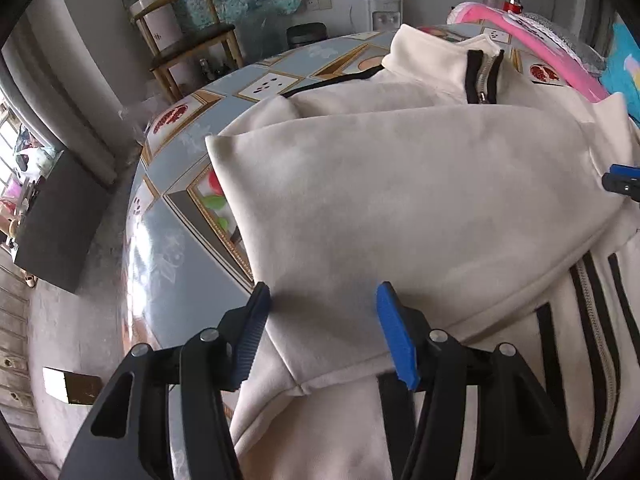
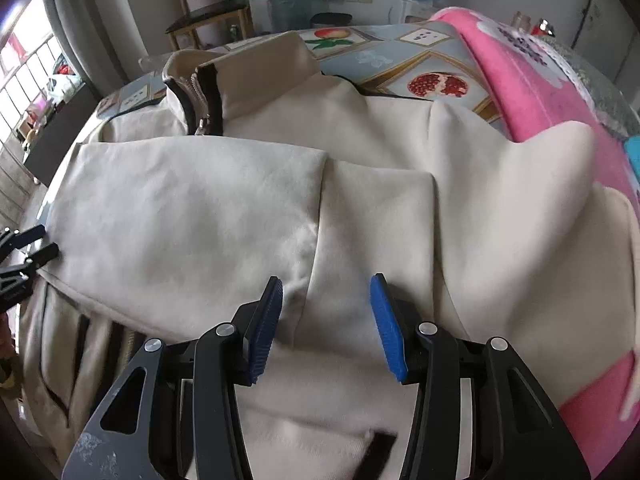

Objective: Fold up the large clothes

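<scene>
Two wrist fisheyes, each looking steeply down past its claw (close), both sharing the cream jacket (image 1: 400, 200), table (image 1: 168, 248)

The jacket (image 1: 400, 208) runs off the bottom edge in both views, its hem unseen, and it covers much of the table (image 1: 168, 264). Only the tips of the right gripper (image 1: 624, 182) show at the left view's edge.

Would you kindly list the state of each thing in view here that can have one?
Left gripper: open, jaws astride the folded sleeve's edge, not pinching.
Right gripper: open above the cloth, holding nothing.
Cream jacket: flat on the table, sleeves folded across the chest.
Jacket zip: closed at the collar.
Pink blanket: bunched beside the jacket.
</scene>
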`<state>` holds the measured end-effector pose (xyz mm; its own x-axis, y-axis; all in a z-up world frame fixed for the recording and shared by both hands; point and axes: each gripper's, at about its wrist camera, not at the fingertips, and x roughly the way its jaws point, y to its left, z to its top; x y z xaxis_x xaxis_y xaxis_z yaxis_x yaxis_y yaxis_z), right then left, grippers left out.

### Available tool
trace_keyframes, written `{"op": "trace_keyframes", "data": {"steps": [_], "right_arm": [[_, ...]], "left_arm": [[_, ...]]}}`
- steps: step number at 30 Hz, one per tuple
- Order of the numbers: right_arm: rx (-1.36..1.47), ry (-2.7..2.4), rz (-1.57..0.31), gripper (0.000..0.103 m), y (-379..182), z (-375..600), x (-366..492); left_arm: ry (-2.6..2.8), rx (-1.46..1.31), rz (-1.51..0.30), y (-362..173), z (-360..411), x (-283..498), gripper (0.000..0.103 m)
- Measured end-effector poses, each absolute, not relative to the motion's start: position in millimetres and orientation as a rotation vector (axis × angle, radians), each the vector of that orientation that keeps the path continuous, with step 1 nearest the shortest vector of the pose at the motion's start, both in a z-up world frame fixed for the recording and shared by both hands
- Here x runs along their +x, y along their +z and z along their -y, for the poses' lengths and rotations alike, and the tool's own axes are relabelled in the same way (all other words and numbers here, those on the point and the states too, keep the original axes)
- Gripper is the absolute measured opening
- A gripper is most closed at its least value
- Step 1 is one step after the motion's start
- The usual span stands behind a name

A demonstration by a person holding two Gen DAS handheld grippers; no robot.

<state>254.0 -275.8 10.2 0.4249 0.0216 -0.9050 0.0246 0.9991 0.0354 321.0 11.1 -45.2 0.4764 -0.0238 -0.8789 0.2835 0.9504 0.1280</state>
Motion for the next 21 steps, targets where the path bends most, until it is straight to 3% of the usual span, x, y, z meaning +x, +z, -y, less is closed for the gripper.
{"op": "trace_keyframes", "data": {"steps": [3, 9, 14, 16, 21], "right_arm": [[0.034, 0.011, -1.099, 0.059, 18, 266, 248], [-0.04, -0.049, -1.147, 0.06, -11, 249, 259], [-0.077, -0.082, -1.121, 0.063, 1, 240, 245], [-0.079, -0.103, -1.103, 0.075, 7, 241, 238], [-0.04, -0.159, -1.085, 0.085, 16, 259, 222]], "left_arm": [[-0.204, 0.262, -1.036, -30, -5, 321, 0.055], [-0.239, 0.251, -1.066, -29, 34, 326, 0.067], [-0.267, 0.245, -1.098, -40, 66, 327, 0.069], [-0.283, 0.263, -1.098, -43, 78, 326, 0.072], [-0.276, 0.296, -1.083, -54, 94, 328, 0.081]]}}
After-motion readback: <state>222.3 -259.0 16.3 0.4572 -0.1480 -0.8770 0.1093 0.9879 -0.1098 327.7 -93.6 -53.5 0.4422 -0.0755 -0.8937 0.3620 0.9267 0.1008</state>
